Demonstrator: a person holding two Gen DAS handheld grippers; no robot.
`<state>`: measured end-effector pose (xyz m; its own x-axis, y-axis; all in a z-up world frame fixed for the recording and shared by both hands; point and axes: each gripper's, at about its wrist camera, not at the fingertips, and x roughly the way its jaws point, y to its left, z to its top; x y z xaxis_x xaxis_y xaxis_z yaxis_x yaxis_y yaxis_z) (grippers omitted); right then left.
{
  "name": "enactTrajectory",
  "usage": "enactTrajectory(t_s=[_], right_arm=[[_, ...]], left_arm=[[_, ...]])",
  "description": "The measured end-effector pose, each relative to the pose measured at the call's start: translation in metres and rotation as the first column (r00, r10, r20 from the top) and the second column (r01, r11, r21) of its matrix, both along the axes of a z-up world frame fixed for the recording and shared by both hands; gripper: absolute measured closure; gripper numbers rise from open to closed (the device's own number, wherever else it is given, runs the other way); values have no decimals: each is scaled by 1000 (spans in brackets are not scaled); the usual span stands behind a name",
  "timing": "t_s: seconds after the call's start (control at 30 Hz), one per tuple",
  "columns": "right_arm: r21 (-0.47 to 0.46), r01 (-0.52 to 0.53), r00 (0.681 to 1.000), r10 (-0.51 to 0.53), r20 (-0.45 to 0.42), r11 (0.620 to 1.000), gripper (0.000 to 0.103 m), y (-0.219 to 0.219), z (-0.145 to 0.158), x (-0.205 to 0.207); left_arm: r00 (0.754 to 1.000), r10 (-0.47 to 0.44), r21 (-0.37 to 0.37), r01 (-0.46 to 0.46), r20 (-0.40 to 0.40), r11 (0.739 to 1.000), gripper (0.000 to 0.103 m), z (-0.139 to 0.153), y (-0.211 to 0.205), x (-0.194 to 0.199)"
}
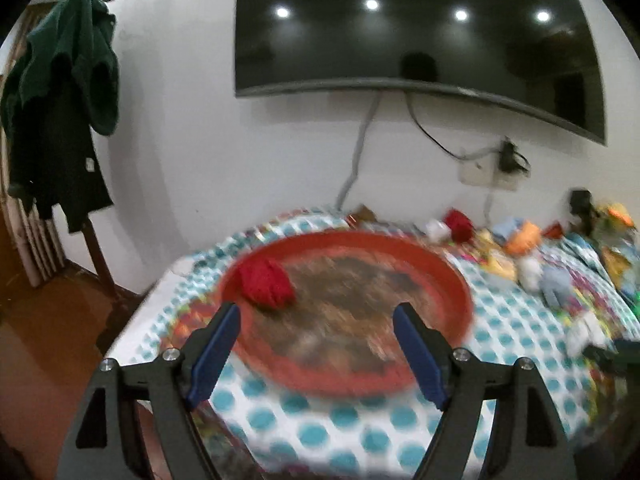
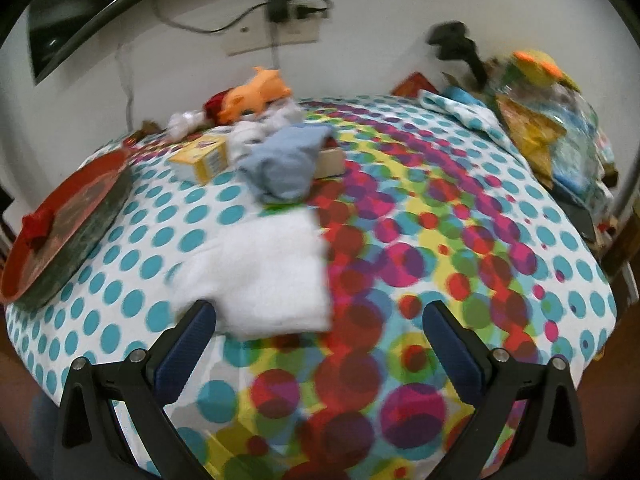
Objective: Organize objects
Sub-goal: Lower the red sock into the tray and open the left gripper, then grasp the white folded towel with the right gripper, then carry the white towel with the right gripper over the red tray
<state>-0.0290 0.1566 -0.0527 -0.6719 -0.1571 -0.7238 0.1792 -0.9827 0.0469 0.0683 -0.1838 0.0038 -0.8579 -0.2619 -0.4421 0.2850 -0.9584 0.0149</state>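
A round red tray (image 1: pixel 448 276) lies on the dotted tablecloth, with a red rolled cloth (image 1: pixel 267 285) on its left side. My left gripper (image 1: pixel 318 330) is open and empty, hovering over the tray's near part. In the right wrist view the tray (image 2: pixel 80 178) sits at the far left with the red cloth (image 2: pixel 38 224) on it. My right gripper (image 2: pixel 318 330) is open and empty just behind a white folded cloth (image 2: pixel 264 268). Beyond it lie a blue-grey cloth (image 2: pixel 284 168), a yellow box (image 2: pixel 200 156) and an orange toy (image 2: pixel 260 90).
A dark TV (image 1: pixel 416 28) hangs on the white wall, cables and a socket below it. Dark clothes (image 1: pixel 60 92) hang at left. Packets and a jar (image 2: pixel 552 120) crowd the table's right side. More small toys and cloths (image 1: pixel 520 248) lie along the wall.
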Motion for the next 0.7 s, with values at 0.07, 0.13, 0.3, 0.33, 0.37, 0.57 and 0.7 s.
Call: enactTrajectory(t_s=[0.07,0.13,0.3,0.33,0.37,0.57,0.7], right_arm=[[29,-31,1000,31,6,999,0,-14,1,0],[41,-52,999,52,3,998,0,-25,1,-2],[87,-45,999,43,26,995,34,-38,-7,-14],[83,-34,999,32,21,996,36,-38,-6,-16],[77,-26,999,24,22,997,42,-37,-6,-17],[79,-29,999,26,28,996,61,-42,3,-25],[102,-54,998,55,-13,993,63,-59,22,-26]], left_arm=[[999,-31,-14,31,21,999,22,-15,13,8],[998,-61,-14,61,24,998,22,-24,21,11],[995,-89,48,87,46,995,22,-34,25,8],[995,-92,57,89,43,994,22,-35,26,10],[994,-99,67,96,40,993,22,-35,28,11],[993,-110,113,106,33,988,22,-32,27,16],[995,-103,85,101,19,991,22,-27,31,20]])
